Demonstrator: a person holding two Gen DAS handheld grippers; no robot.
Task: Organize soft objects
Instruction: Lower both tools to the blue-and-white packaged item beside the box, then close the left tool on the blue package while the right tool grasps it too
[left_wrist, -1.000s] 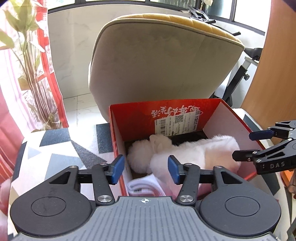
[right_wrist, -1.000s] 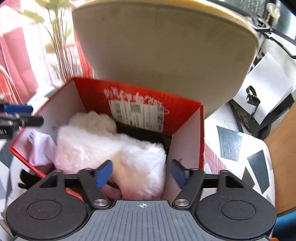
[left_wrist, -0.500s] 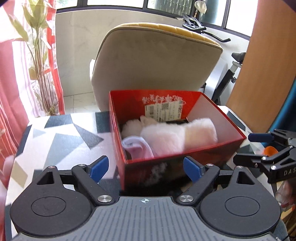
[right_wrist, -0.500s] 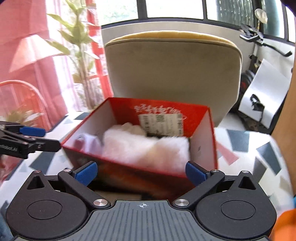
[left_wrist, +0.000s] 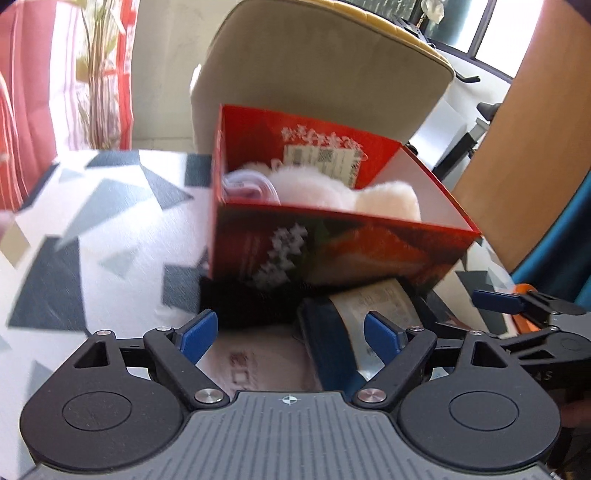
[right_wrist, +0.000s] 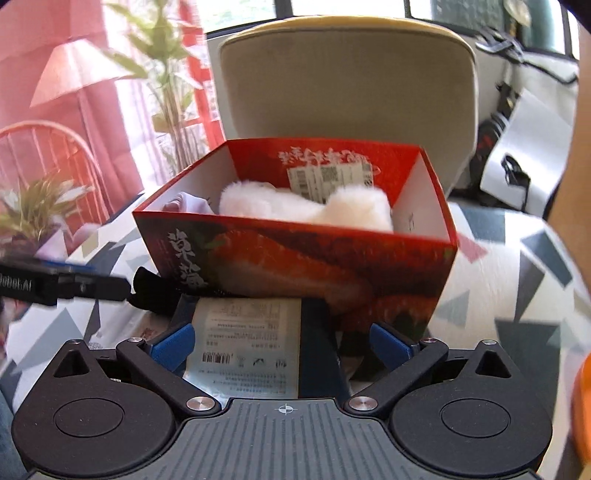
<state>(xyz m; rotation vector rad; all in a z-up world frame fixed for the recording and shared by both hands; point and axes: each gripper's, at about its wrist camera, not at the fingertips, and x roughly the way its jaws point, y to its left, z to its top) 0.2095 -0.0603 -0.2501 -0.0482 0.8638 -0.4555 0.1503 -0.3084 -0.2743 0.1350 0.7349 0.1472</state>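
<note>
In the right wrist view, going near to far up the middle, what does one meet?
Right hand-held gripper, open → blue packet with a white label → red box → white plush toy inside it → beige chair back.

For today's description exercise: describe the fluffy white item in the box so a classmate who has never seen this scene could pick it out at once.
Find the beige chair back; directly in front of it an open red box stands on the patterned tabletop. Inside lies the white plush, stretching across towards the box's right wall. Unlike the smooth pale item tucked in the left corner, it is thick and furry.
</note>
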